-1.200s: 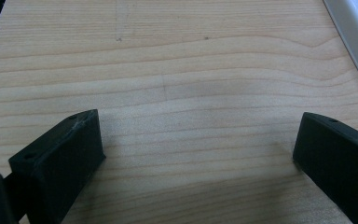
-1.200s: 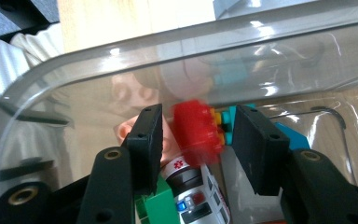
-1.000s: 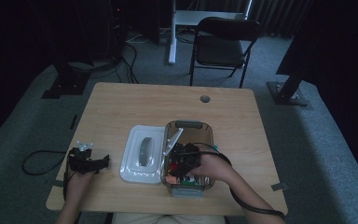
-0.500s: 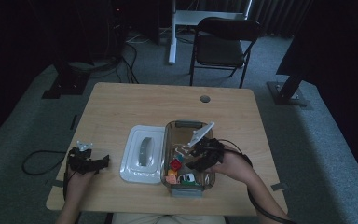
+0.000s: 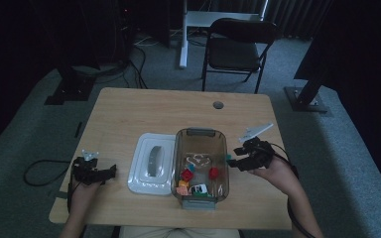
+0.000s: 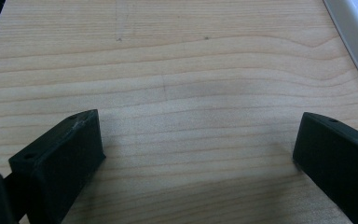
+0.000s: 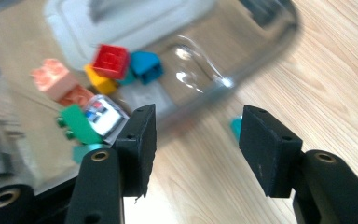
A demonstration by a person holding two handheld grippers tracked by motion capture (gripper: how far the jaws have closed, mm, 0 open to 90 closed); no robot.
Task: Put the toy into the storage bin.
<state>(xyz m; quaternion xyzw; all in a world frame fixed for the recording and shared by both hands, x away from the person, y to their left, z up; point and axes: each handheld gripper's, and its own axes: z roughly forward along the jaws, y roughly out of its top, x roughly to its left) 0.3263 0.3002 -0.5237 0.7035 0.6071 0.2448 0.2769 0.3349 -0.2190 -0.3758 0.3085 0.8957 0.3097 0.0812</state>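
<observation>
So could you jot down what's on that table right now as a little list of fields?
Table: wooden table
Box: clear plastic box, open, mid-table
Contents: toy bricks, red, blue, orange, green
Lid: white lid, flat, left of the box
Small piece: teal bit on the wood outside the box
Left gripper: open, empty, over bare wood
Right gripper: open, empty, jaws just opening, right of the box

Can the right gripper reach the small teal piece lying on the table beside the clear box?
Probably yes. The teal piece lies on bare wood outside the box, close ahead of the right gripper, whose open jaws hold nothing.
</observation>
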